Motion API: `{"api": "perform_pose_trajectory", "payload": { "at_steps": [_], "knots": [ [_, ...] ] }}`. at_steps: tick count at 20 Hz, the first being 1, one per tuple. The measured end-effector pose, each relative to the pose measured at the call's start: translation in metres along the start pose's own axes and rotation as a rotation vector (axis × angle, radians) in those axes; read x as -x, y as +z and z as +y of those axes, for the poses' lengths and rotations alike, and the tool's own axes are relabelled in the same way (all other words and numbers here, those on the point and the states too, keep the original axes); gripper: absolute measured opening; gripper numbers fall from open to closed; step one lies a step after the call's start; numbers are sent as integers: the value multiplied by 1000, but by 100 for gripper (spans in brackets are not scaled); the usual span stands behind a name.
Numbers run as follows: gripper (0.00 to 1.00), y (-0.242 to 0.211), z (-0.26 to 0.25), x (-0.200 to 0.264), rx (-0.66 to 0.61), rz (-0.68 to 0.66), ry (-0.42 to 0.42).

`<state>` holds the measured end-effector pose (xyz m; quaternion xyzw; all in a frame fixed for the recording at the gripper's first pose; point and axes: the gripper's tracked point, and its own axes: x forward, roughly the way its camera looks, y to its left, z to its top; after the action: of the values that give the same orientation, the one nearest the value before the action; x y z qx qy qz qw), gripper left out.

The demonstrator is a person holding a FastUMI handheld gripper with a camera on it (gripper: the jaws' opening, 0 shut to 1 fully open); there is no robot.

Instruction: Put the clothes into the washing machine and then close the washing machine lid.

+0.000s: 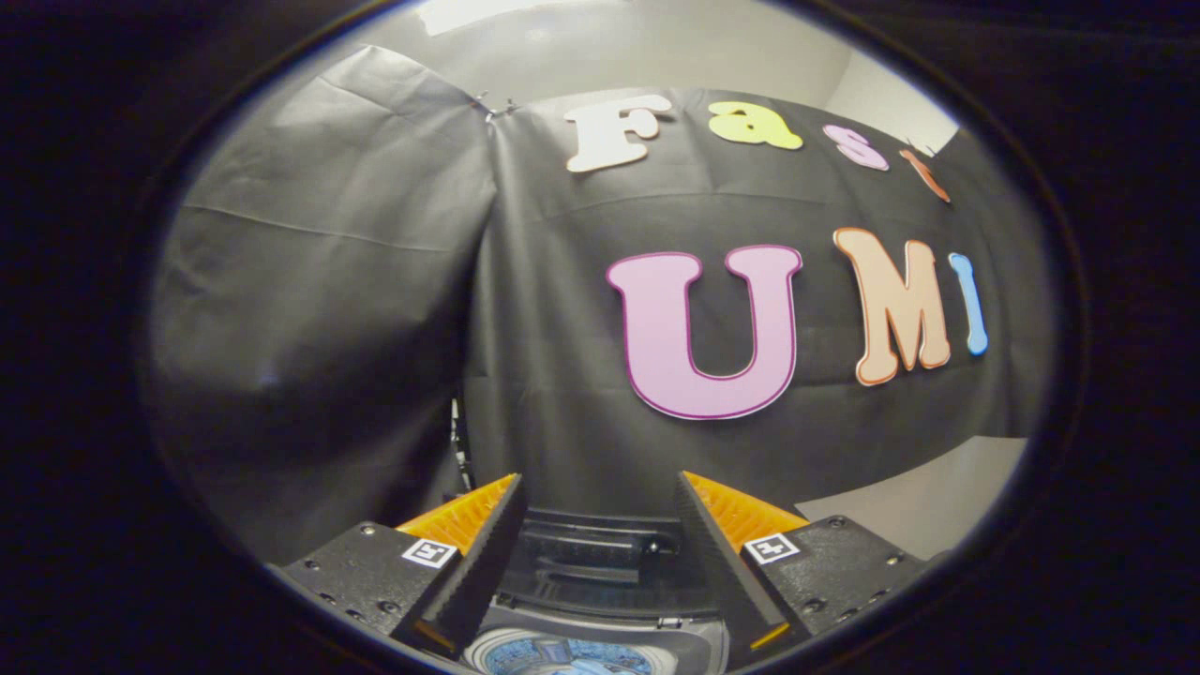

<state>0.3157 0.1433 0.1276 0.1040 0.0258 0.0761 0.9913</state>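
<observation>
My gripper [597, 495] is open, its two fingers spread wide with nothing between them. It points at the booth's black cloth wall, high above the machine. Below and between the fingers I see the washing machine [600, 562] from above: a dark raised lid or back panel stands behind the round drum opening [562, 656]. Something blue shows inside the drum; whether it is clothing I cannot tell.
The black cloth wall [562, 328] hangs close ahead, with a fold at the left corner. A pale floor or wall patch [919, 506] shows past the right finger.
</observation>
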Motion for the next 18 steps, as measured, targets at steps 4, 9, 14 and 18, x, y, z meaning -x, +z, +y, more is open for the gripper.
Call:
{"api": "perform_pose_trajectory", "payload": {
  "at_steps": [4,9,14,18],
  "knots": [
    [96,-15,-10,-18,-26,57,-85],
    [96,-38,-21,-31,6,117,-148],
    [96,-53,-28,-29,59,185,-144],
    [95,-55,-18,-27,15,190,-124]
  ]
}}
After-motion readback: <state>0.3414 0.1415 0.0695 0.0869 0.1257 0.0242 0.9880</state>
